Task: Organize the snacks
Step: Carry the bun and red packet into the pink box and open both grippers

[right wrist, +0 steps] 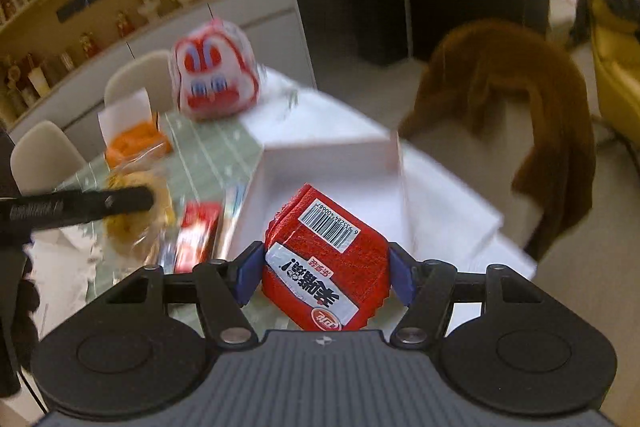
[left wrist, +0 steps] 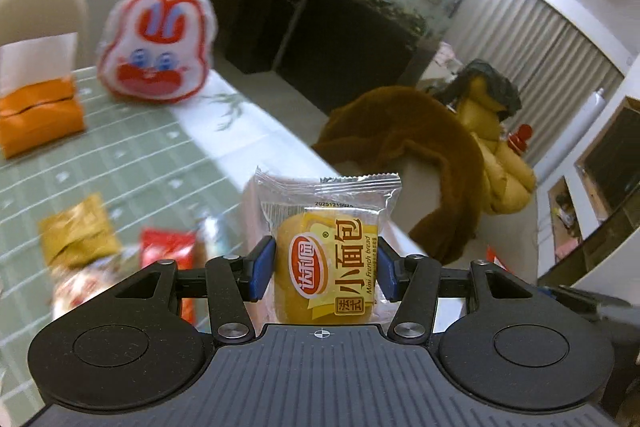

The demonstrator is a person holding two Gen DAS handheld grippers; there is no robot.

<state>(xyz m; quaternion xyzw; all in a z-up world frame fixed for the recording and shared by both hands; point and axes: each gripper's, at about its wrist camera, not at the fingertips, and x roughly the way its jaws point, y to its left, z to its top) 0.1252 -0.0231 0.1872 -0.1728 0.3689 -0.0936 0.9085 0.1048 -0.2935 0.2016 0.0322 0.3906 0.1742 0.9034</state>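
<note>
Both grippers are loaded, the left gripper [left wrist: 326,269] clamping a bread pack [left wrist: 326,247], the right gripper [right wrist: 324,277] a red packet [right wrist: 326,259], so dropping them into the white box [right wrist: 320,163] looks next.

My left gripper's bread packet [left wrist: 326,263] reads "达利园", "法式小面包", "Mini French bread" and a date stamp, "20251215…". My right gripper's red packet [right wrist: 326,261] bears barcode "6 935284 400687".

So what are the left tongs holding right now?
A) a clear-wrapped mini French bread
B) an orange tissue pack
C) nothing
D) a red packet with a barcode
A: the left tongs are closed on the mini French bread, its label facing the camera.
</note>
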